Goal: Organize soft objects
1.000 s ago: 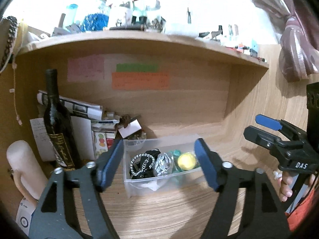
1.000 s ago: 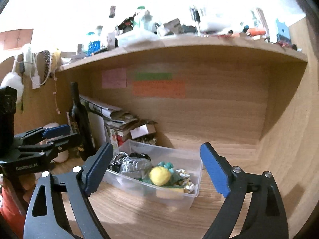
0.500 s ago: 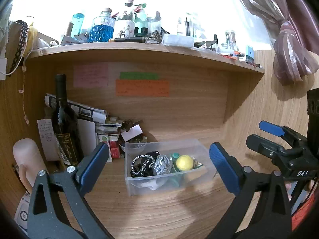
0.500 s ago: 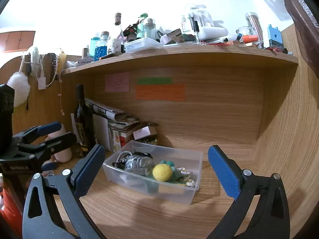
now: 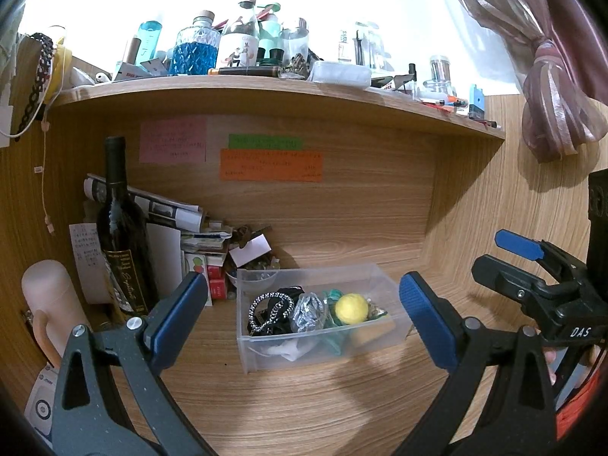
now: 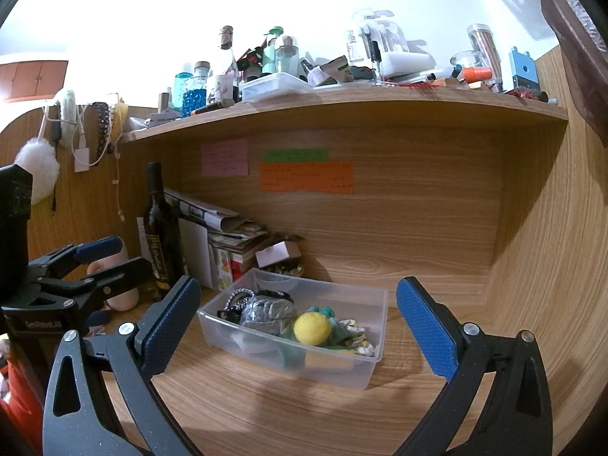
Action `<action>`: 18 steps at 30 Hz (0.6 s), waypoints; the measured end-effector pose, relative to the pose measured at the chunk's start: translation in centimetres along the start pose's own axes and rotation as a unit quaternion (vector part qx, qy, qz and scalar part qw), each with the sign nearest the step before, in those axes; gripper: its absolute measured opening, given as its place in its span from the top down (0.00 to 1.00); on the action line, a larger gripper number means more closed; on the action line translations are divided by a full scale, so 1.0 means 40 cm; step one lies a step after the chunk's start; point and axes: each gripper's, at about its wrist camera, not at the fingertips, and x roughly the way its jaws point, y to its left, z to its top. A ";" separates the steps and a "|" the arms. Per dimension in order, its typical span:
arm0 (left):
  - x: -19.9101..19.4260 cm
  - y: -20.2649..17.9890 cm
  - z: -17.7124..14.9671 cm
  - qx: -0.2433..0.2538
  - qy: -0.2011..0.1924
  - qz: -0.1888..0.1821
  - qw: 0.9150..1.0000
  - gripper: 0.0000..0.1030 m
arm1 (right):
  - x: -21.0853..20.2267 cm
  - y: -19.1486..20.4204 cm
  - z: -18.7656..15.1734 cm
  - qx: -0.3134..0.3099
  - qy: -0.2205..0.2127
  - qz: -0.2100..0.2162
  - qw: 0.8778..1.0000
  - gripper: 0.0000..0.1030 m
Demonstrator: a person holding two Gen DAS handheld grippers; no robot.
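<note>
A clear plastic bin [image 5: 383,338] [image 6: 364,370] stands on the wooden desk under the shelf. It holds a yellow fuzzy ball [image 5: 351,307] [image 6: 311,328], a black-and-white braided band [image 5: 271,309], a crinkled silver piece [image 5: 308,311] and teal items. My left gripper [image 5: 300,323] is open and empty, in front of the bin. My right gripper [image 6: 298,326] is open and empty, also short of the bin. Each gripper shows at the edge of the other's view.
A dark wine bottle [image 5: 121,228] [image 6: 161,228] stands left of the bin, with stacked papers and small boxes [image 5: 197,243] behind. A pale cylinder [image 5: 49,304] stands at far left. The upper shelf [image 5: 266,87] is crowded with bottles. A curtain [image 5: 551,76] hangs at right.
Both grippers have drawn back from the bin and tilted up, and both have opened wider. The bin and its contents have not moved.
</note>
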 end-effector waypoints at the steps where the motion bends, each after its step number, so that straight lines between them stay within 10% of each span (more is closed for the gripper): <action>1: 0.000 0.000 0.000 0.000 0.000 0.001 1.000 0.01 | -0.001 0.001 0.000 0.000 -0.001 0.000 1.000 0.00; 18: 0.003 0.002 -0.001 0.001 0.003 -0.004 1.000 0.00 | -0.006 0.008 0.002 0.001 -0.002 0.000 1.000 0.00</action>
